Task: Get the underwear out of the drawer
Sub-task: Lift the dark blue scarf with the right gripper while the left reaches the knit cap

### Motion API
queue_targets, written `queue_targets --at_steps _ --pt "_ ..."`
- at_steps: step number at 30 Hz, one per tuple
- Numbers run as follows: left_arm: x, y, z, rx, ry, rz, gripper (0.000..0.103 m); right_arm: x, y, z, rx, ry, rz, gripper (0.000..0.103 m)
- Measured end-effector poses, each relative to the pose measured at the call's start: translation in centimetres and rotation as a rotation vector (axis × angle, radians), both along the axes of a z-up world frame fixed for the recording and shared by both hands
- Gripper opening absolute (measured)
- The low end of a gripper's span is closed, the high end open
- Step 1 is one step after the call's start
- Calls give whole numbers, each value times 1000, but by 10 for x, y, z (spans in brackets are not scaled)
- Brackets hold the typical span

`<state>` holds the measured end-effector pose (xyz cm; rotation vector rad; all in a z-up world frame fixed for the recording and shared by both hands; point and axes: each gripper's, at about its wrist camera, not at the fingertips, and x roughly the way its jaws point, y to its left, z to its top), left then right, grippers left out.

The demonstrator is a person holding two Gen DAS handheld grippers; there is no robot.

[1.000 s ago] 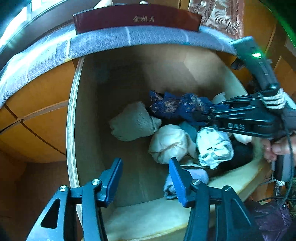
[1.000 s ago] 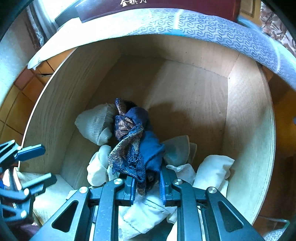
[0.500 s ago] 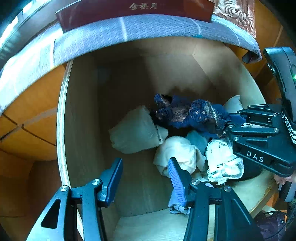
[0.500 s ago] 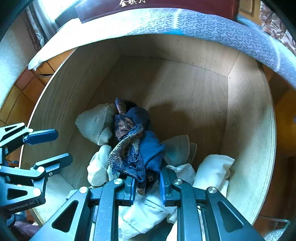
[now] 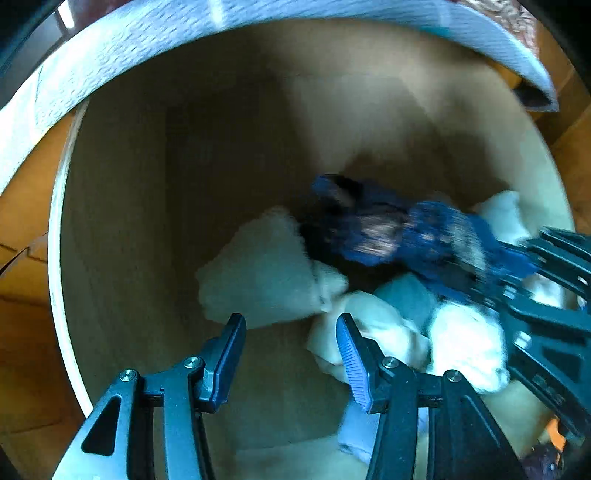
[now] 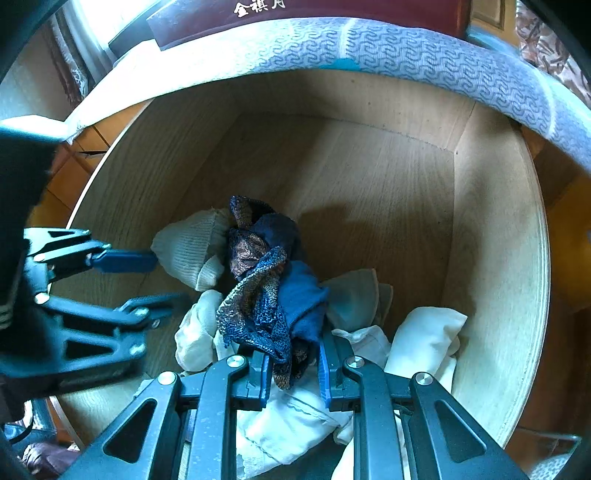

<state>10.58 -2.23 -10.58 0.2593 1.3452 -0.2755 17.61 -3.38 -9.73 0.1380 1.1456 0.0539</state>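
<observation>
Dark blue lace underwear hangs bunched between the pads of my right gripper, which is shut on its lower end above the pile. In the left wrist view the same blue piece stretches toward my right gripper at the right edge. My left gripper is open inside the wooden drawer, with nothing between its fingers. It hovers just in front of a beige knitted bundle and a cream bundle. From the right wrist, my left gripper reaches in from the left, beside the beige bundle.
More folded white and pale pieces lie at the drawer's near right corner. The back half of the drawer floor is bare wood. A grey-blue patterned cloth overhangs the far edge, under a dark red box.
My left gripper has moved down and further into the drawer, closer to the beige and cream bundles, still open. My right gripper and the blue underwear have stayed put.
</observation>
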Motion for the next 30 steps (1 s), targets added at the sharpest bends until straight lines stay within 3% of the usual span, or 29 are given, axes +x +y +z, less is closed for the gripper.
queue_targets --at_steps 12,20,30 --pt "29 6 -11 -33 37 79 54 -9 0 9 -20 -41 -24 19" --pt "29 7 -16 -44 33 87 54 -41 -6 29 -1 -91 -56 19" --pt "25 20 -15 -101 33 126 54 -90 -31 80 3 -217 -151 19"
